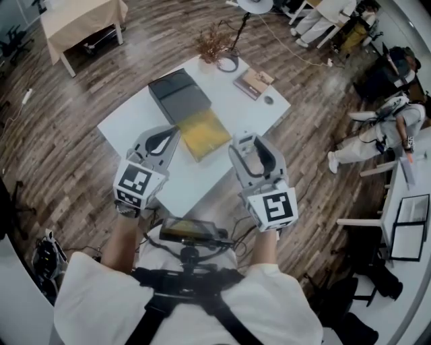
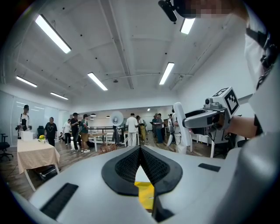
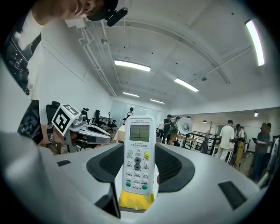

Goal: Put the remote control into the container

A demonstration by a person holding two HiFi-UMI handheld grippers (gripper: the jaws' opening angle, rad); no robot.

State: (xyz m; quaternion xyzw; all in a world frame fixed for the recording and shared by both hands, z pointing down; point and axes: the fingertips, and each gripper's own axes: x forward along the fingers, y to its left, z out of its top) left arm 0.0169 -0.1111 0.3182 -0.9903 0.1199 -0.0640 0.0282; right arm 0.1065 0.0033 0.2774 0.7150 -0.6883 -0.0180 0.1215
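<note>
A white remote control [image 3: 139, 155] with a small screen and several buttons stands upright between the pads of my right gripper [image 3: 139, 162], which is shut on it. In the head view the right gripper [image 1: 248, 147] hovers over the near part of the white table [image 1: 128, 121], and the remote itself is hard to make out there. A yellow flat container [image 1: 202, 133] lies just beyond both grippers, beside a dark grey box [image 1: 178, 94]. My left gripper [image 1: 163, 137] hangs to the left of the yellow container; its pads [image 2: 131, 164] meet with nothing held.
At the table's far corner lie a small brown book [image 1: 254, 82] and a round disc [image 1: 269, 100]. A dried plant [image 1: 214, 44] and a lamp base ring [image 1: 227, 64] sit at the far edge. A cloth-covered table [image 1: 81, 20] stands far left; a person [image 1: 390, 128] sits at right.
</note>
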